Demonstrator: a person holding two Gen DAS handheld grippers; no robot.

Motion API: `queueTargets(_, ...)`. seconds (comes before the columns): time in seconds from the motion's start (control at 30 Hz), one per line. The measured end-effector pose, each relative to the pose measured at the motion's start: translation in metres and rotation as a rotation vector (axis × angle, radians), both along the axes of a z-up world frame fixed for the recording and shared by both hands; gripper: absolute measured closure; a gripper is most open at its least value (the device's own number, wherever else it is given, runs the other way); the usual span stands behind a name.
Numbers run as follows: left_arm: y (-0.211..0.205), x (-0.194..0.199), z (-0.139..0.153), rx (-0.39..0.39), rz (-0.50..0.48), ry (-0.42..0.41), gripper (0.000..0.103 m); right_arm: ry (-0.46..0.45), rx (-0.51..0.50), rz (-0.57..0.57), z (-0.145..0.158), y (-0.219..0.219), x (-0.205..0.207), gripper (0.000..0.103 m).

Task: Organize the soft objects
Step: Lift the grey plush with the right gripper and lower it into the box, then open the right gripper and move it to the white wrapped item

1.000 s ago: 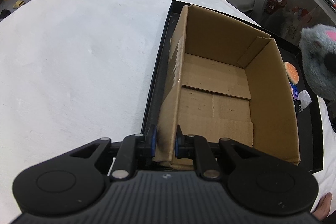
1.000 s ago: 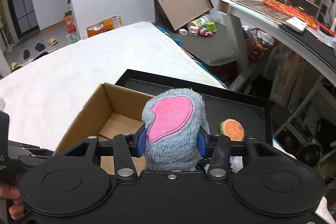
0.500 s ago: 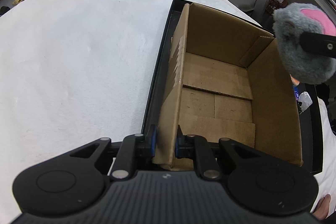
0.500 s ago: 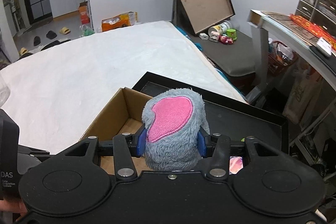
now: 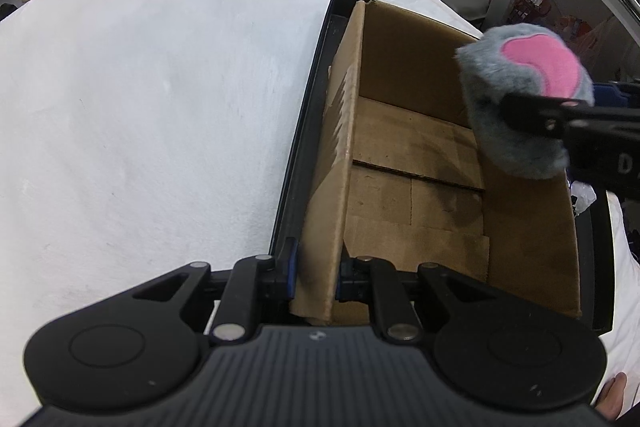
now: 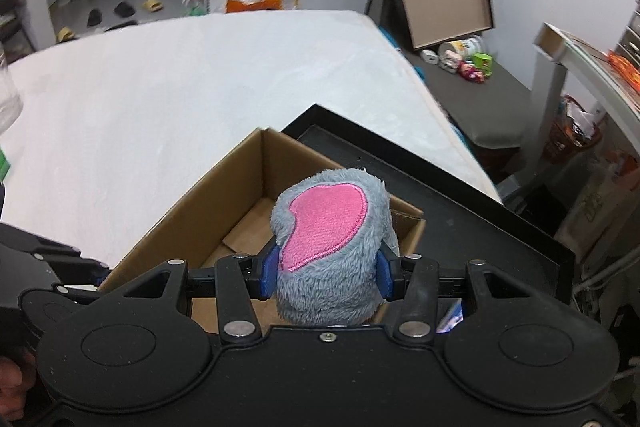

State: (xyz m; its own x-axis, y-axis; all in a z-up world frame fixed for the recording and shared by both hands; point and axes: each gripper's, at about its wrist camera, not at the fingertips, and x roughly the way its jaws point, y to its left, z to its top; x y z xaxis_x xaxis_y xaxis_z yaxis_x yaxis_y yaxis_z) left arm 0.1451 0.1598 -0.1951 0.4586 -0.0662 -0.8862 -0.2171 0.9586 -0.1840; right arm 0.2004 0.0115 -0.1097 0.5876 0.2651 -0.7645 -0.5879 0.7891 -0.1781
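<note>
An open cardboard box [image 5: 416, 163] stands in a black tray [image 5: 298, 163] on a white bed. My left gripper [image 5: 314, 277] is shut on the box's near left wall. My right gripper [image 6: 326, 275] is shut on a grey plush toy with a pink patch [image 6: 328, 227]. It holds the toy above the box's right side. In the left wrist view the toy [image 5: 520, 107] hangs over the box's right wall. The box [image 6: 240, 223] is empty inside, in both views.
The white bed [image 5: 160, 87] spreads to the left. The black tray [image 6: 460, 203] extends to the right of the box, with a small packet [image 5: 582, 195] in it. A desk [image 6: 580, 55] and floor clutter lie beyond the bed.
My right gripper has carried the plush toy leftward and forward, from beside the tray to over the box's right side. My left gripper has kept its hold on the box wall.
</note>
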Motion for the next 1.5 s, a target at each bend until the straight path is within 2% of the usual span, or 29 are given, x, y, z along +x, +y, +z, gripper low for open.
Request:
queueTargets(0.33, 0.002, 0.001, -0.003, -0.015, 0.0, 0.006, 0.088, 0.006, -0.07, 0.103, -0.014, 0.03, -0.002, 0.054)
queueTargets(0.43, 0.002, 0.002, -0.003, -0.013, -0.003, 0.009, 0.087, 0.005, -0.11, 0.109, -0.02, 0.031, -0.001, 0.053)
queueTargets(0.57, 0.001, 0.002, -0.002, -0.009, -0.002, 0.011, 0.087, 0.009, -0.112, 0.1, -0.018, 0.027, -0.002, 0.052)
queueTargets(0.73, -0.004, 0.004, -0.001, 0.025, -0.009, 0.018, 0.087, 0.012, -0.067, 0.086, -0.006, 0.014, -0.004, 0.046)
queueTargets(0.93, -0.009, 0.003, 0.002, 0.061, -0.003, 0.015, 0.081, 0.011, -0.016, 0.052, 0.011, -0.014, -0.007, 0.038)
queueTargets(1.1, -0.011, 0.0, 0.006, 0.079, -0.002, 0.0, 0.078, 0.01, -0.004, 0.009, 0.016, -0.047, -0.007, 0.038)
queueTargets(1.17, -0.014, -0.003, 0.008, 0.107, 0.01, -0.01, 0.067, 0.023, 0.014, -0.017, 0.017, -0.062, -0.004, 0.038)
queueTargets(1.2, -0.014, -0.003, 0.01, 0.126, 0.024, -0.015, 0.057, 0.036, 0.031, -0.034, 0.018, -0.07, -0.002, 0.038)
queueTargets(1.27, -0.017, -0.004, 0.014, 0.152, 0.037, -0.024, 0.044, 0.052, 0.058, -0.063, 0.02, -0.084, 0.001, 0.038)
queueTargets(1.37, -0.022, -0.004, 0.017, 0.168, 0.018, -0.03, 0.034, 0.049, 0.076, -0.081, 0.022, -0.101, 0.002, 0.038)
queueTargets(1.5, -0.024, -0.006, 0.021, 0.184, 0.021, -0.034, 0.028, 0.046, 0.092, -0.111, 0.019, -0.125, 0.004, 0.038)
